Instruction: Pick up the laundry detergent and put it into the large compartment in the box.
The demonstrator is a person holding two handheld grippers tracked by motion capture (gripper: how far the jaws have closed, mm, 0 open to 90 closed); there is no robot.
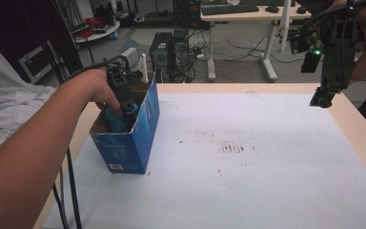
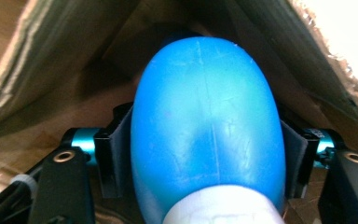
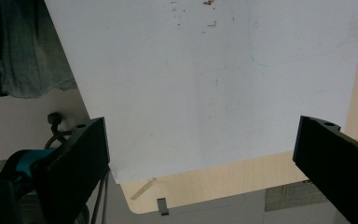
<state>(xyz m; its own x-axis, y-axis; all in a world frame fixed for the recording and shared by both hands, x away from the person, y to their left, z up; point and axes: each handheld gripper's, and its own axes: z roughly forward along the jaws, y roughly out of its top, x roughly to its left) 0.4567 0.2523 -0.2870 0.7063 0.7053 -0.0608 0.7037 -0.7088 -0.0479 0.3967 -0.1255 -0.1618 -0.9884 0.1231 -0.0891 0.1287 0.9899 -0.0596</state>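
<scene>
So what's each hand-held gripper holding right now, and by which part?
The left hand-held gripper has the blue bottle between its jaws at the wide body, inside the blue box; whether the pads press cannot be told. The right hand-held gripper holds nothing.

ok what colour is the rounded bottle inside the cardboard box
Blue, with a white neck; the rounded plastic bottle shows best in the left gripper view.

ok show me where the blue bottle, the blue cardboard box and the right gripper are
blue bottle (image 2: 205, 126), left gripper view, middle of its rounded body
blue cardboard box (image 1: 128, 152), high view, its near front wall
right gripper (image 3: 200, 154), right gripper view, midway between its open jaws
</scene>
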